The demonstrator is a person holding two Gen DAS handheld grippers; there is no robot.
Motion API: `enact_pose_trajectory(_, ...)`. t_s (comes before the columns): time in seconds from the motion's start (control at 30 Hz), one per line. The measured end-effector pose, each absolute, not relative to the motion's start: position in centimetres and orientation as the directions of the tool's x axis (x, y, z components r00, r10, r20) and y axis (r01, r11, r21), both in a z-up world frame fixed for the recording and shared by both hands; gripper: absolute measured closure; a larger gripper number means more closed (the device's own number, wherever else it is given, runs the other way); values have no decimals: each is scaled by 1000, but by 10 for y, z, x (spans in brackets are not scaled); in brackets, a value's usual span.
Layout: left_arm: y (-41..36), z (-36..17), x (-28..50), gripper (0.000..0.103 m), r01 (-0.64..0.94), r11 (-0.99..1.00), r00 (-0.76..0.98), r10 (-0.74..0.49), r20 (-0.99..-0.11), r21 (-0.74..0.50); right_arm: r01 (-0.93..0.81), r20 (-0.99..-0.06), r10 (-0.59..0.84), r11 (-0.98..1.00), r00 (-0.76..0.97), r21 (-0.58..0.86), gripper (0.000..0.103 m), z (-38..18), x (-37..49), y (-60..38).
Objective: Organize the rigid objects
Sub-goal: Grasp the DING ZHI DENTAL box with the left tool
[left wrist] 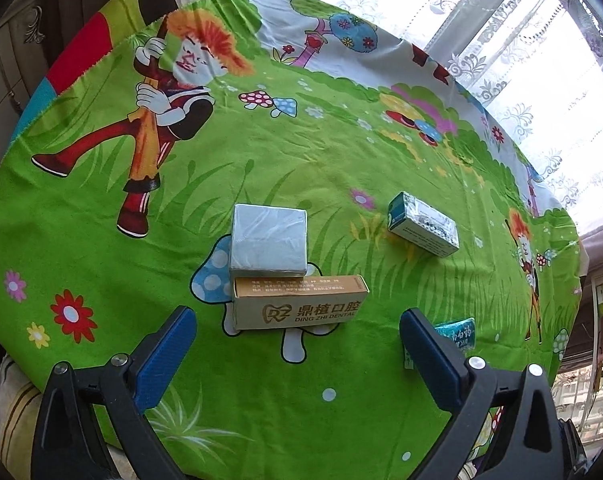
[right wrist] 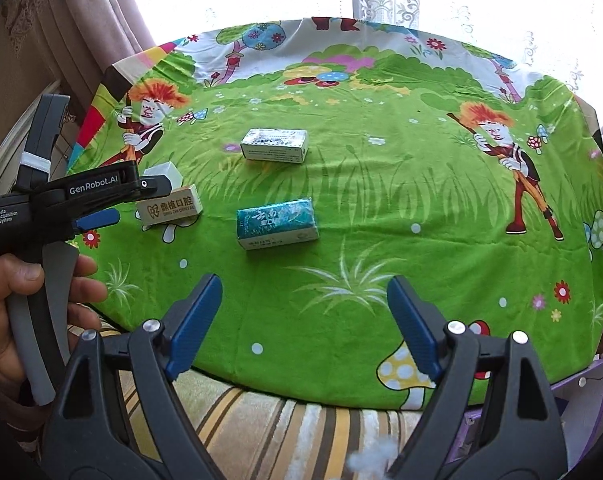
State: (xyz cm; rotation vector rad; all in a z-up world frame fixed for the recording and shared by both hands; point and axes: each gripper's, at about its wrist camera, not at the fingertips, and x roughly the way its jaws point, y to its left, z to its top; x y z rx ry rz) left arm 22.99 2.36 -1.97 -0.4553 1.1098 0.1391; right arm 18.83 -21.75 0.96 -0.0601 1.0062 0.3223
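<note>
A: Tan box (left wrist: 299,302) lies just ahead of our left fingers (left wrist: 297,344), touching the grey box (left wrist: 267,240) beyond; fingers apart, empty.

B: Right fingers (right wrist: 304,322) apart too. We probably gather next: the teal box (right wrist: 277,223) ahead needs straddling, then closing.

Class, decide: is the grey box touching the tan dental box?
Touching. In the left wrist view the grey box butts against the tan dental box with no cloth visible between them.
</note>
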Motion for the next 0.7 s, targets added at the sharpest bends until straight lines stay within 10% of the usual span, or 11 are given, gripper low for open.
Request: enact_pose_trajectory(0.7, 12, -46, 252, 13, -363, 913, 394, -32, -919, -188, -356, -869, 237, 931, 435, 76, 16, -36, 235, -176)
